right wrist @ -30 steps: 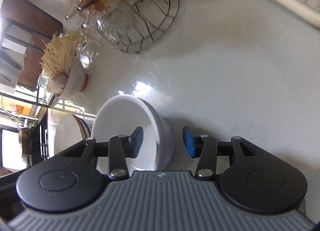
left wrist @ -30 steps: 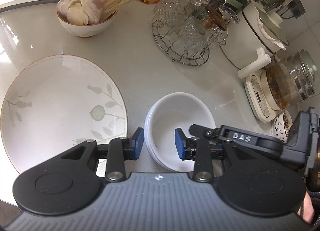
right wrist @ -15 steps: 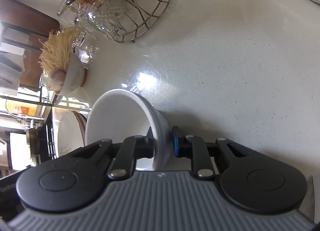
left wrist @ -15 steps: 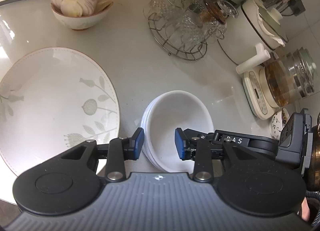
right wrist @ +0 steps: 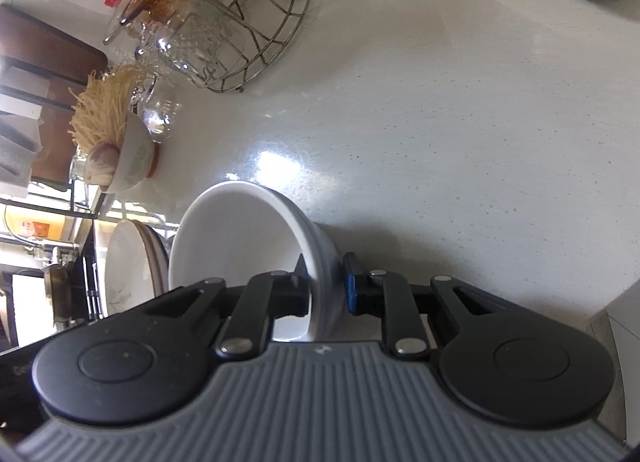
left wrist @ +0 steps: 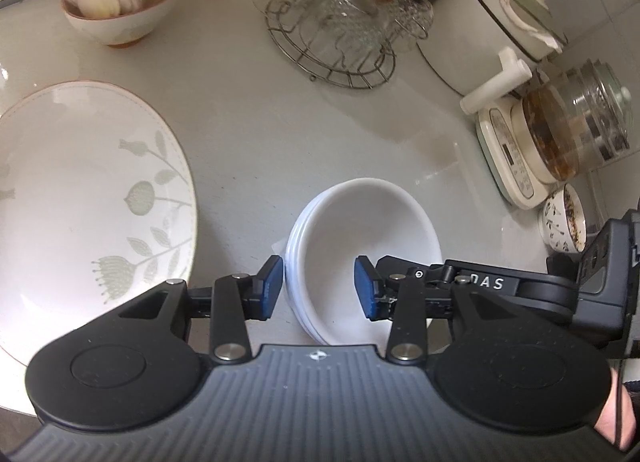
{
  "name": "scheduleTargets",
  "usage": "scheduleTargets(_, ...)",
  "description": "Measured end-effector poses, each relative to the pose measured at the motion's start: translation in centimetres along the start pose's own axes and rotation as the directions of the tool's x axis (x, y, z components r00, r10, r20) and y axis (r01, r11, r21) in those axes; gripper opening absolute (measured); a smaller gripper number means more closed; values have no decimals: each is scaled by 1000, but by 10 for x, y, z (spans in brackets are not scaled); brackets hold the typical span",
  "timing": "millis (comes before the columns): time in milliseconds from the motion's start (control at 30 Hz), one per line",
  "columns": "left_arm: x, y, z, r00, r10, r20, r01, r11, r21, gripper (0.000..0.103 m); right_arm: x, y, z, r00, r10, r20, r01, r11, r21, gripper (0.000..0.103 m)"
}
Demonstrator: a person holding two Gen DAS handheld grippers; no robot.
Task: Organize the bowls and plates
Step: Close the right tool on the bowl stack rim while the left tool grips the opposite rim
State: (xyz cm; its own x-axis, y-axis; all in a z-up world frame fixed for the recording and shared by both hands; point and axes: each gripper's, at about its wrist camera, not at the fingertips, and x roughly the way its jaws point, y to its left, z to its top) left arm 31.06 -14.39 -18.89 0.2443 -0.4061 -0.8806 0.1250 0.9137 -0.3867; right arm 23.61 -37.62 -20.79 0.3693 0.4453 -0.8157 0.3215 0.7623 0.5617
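right wrist view: right gripper jaws pinch the white bowl stack wall on the surface; left gripper jaws are opening astride its near rim, beside the plate.

Home kitchen. Pale stone worktop; wire rack of glassware on it. Behind the rack, a bowl of garlic; right of it, a glass kettle and white pot.

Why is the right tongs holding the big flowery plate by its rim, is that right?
Not quite. The right tongs are shut on the rim of the white bowl, not the flowery plate, which lies untouched on the counter. The right wrist view shows the grip.
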Motion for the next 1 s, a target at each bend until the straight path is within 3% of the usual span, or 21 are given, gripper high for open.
scheduleTargets(533, 25, -5, -6, 999, -3, -44, 4, 1000, 21, 43, -11, -8, -7, 1000, -8, 6, 8, 1000, 19, 19)
scheduleTargets(733, 27, -3, -8, 999, 5, -47, -4, 1000, 25, 22, -12, -7, -9, 1000, -18, 13, 17, 1000, 13, 19)
scheduleTargets(1000, 19, 0, -9, 999, -3, -38, 4, 1000, 27, 19, -19, -3, -12, 999, -18, 31, 18, 1000, 0, 19)
